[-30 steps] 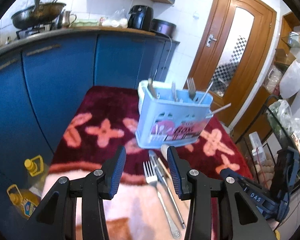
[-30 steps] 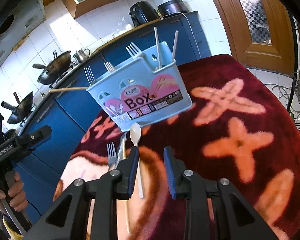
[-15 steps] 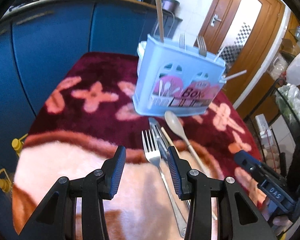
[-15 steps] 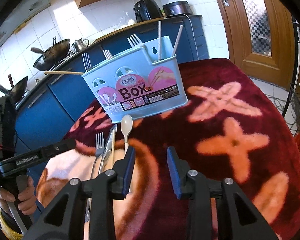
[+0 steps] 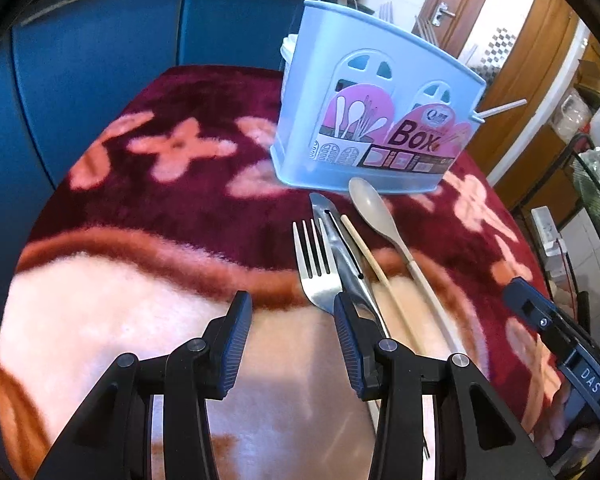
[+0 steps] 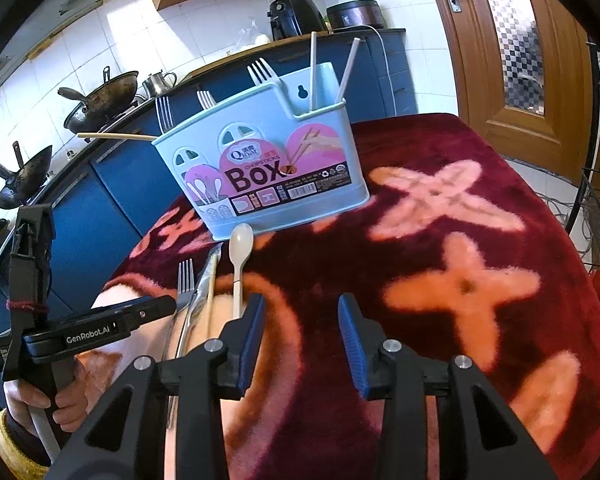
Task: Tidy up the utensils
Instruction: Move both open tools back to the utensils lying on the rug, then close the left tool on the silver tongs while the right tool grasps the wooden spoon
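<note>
Utensils lie side by side on the blanket-covered surface [image 5: 148, 320], just before the blue holder [image 5: 376, 120]: fork [image 5: 316, 268], knife [image 5: 342, 248], chopstick [image 5: 374, 264], spoon [image 5: 384, 220], long axes running from us toward the holder. We judge the left tool [image 5: 292, 340] nearer; it hangs half open and empty, the fork just ahead of its right finger. The right tool [image 6: 300, 340], its jaws just opening, grips nothing. Blue cabinets [image 5: 100, 60] and a wooden door [image 6: 520, 60] stand behind.

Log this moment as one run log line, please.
phase: approach | left gripper: open, empty, beside fork | right gripper: open, empty, jaws just widening | loose: knife, chopstick, spoon | utensil box: upright
</note>
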`<action>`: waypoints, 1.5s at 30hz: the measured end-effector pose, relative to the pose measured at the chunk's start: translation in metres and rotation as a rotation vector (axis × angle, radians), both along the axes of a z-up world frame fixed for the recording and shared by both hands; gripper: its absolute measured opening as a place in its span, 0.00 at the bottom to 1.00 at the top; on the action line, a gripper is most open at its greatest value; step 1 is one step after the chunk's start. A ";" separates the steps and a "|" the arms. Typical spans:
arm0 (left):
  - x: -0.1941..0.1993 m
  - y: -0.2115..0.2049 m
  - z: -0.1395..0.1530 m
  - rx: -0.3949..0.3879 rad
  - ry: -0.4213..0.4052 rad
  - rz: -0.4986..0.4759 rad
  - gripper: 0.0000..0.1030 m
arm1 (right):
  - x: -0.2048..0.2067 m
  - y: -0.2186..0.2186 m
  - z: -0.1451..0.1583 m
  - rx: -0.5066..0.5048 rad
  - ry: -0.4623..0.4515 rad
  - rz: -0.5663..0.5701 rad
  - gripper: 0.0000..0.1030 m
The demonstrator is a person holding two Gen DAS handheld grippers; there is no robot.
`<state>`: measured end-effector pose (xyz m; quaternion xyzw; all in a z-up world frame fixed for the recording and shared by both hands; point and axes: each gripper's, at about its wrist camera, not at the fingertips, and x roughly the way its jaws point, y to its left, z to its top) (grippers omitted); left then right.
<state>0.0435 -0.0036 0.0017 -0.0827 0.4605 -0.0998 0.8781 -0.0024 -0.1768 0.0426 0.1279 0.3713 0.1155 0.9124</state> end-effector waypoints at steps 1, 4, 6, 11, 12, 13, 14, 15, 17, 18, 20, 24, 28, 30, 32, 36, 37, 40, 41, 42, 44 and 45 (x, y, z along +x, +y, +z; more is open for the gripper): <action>0.001 0.000 0.000 0.002 -0.005 0.000 0.42 | 0.001 -0.001 -0.001 0.003 0.004 0.001 0.40; 0.005 -0.002 -0.001 0.007 -0.010 -0.006 0.42 | 0.002 -0.002 -0.004 0.006 0.013 0.003 0.40; 0.008 -0.002 -0.003 0.008 -0.016 -0.008 0.42 | 0.003 -0.003 -0.006 0.007 0.018 0.004 0.40; 0.015 -0.001 -0.006 0.005 -0.018 -0.015 0.42 | 0.004 -0.003 -0.008 0.010 0.025 0.003 0.40; 0.016 0.000 -0.006 0.002 -0.019 -0.018 0.42 | 0.005 -0.003 -0.008 0.010 0.026 0.004 0.40; 0.018 0.000 -0.006 0.000 -0.020 -0.022 0.42 | 0.005 -0.002 -0.009 0.011 0.027 0.005 0.40; 0.019 0.001 -0.006 -0.004 -0.023 -0.026 0.42 | 0.005 -0.002 -0.009 0.011 0.029 0.007 0.40; 0.019 0.001 -0.006 -0.008 -0.025 -0.029 0.42 | 0.006 -0.001 -0.010 0.011 0.034 0.010 0.40; 0.019 0.002 -0.006 -0.015 -0.040 -0.043 0.42 | 0.007 0.000 -0.011 0.011 0.039 0.014 0.40; 0.019 0.002 -0.006 -0.017 -0.046 -0.049 0.42 | 0.007 0.001 -0.012 0.010 0.040 0.015 0.40; 0.021 0.002 -0.006 -0.020 -0.061 -0.064 0.42 | 0.007 0.002 -0.012 0.005 0.041 0.017 0.40; 0.029 0.001 -0.005 -0.027 -0.064 -0.107 0.42 | 0.007 0.002 -0.012 0.002 0.045 0.016 0.40; 0.036 0.003 -0.006 -0.054 -0.059 -0.132 0.41 | 0.009 0.002 -0.012 -0.001 0.051 0.015 0.40; 0.039 0.005 -0.007 -0.077 -0.055 -0.135 0.36 | 0.010 0.002 -0.014 0.000 0.057 0.015 0.40; 0.041 0.007 -0.007 -0.105 -0.050 -0.141 0.31 | 0.011 0.002 -0.015 0.002 0.064 0.015 0.40; 0.041 0.007 -0.009 -0.144 -0.040 -0.157 0.20 | 0.013 0.004 -0.015 -0.001 0.067 0.018 0.40; 0.041 0.007 -0.008 -0.145 -0.042 -0.157 0.19 | 0.013 0.005 -0.015 -0.004 0.066 0.019 0.40; 0.038 0.009 -0.008 -0.176 -0.037 -0.158 0.08 | 0.015 0.007 -0.013 -0.021 0.065 0.026 0.40; 0.038 0.009 -0.008 -0.179 -0.034 -0.155 0.07 | 0.016 0.008 -0.012 -0.027 0.065 0.029 0.40; 0.037 0.009 -0.008 -0.177 -0.034 -0.154 0.07 | 0.017 0.009 -0.011 -0.031 0.065 0.035 0.40; 0.034 0.008 -0.008 -0.177 -0.035 -0.160 0.06 | 0.022 0.011 -0.009 -0.035 0.070 0.046 0.40; 0.034 0.007 -0.007 -0.177 -0.033 -0.161 0.05 | 0.023 0.012 -0.008 -0.037 0.072 0.049 0.40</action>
